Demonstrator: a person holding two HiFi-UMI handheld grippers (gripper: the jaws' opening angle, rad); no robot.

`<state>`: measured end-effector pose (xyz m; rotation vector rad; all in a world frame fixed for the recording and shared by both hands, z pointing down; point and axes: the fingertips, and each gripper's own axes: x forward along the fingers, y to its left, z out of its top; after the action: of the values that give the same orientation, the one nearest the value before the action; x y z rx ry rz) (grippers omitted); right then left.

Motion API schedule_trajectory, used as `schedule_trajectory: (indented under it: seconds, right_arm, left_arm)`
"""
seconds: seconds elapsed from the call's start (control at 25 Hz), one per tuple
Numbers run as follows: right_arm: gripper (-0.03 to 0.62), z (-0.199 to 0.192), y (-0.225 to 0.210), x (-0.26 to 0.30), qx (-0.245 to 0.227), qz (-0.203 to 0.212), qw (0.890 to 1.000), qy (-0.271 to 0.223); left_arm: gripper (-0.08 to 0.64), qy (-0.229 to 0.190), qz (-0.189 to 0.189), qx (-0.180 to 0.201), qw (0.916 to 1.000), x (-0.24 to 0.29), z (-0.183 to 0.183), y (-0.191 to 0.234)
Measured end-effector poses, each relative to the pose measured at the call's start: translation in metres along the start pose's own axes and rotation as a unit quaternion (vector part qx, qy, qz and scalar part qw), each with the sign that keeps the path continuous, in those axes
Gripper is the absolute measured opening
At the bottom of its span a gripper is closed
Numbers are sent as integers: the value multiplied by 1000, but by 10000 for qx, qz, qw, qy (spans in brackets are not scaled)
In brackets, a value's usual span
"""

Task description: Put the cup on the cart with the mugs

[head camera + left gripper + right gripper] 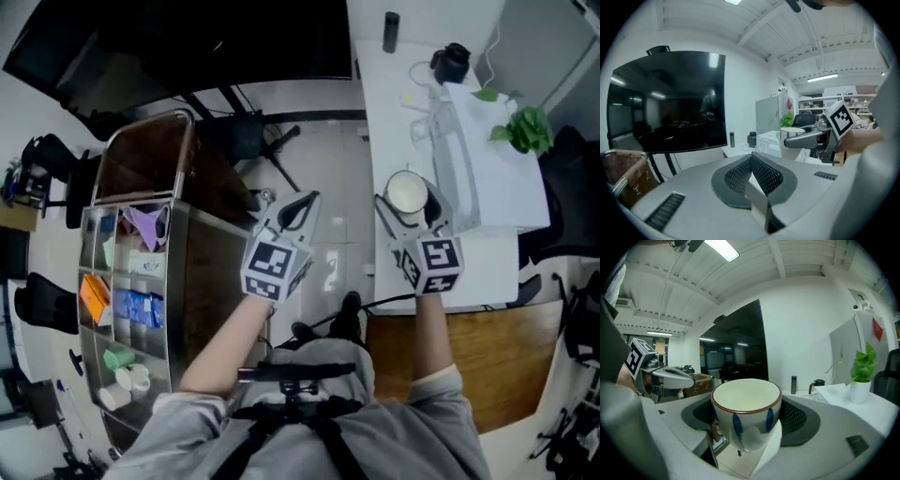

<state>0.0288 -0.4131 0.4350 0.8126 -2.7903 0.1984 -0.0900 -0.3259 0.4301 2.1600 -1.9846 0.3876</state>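
While the right tongs point(409, 199) are clamping the white, blue-streaked ceramic cup point(746, 413), the left tongs point(751, 173) are sitting closed, empty. Bumping the left steel cart point(176, 272) could be jarring it loose.

Looking down L gripper point(752, 157): jaws pressed together, nothing btwn. Big dark screen point(670, 103) filling left. Off to the right, R gripper point(790, 139) clamped on white cup point(793, 151), marker cube point(841, 118) behind it. Far back: bottle point(732, 139) & kettle point(752, 139) near each other, plant point(787, 120) further right.
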Motion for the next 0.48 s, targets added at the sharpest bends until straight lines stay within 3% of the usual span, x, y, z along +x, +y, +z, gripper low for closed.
schedule_trajectory:
  seconds: [0.24,0.48]
  right_arm:
    - [396,17,100,46,-386,868,9955,13]
    - [396,34,204,73,-653,1816,9812,-64]
  left_arm:
    - [5,-94,820,-390,9958,-82,-14,68]
    - [5,-141,1559,-538,9862,-169,-32,111]
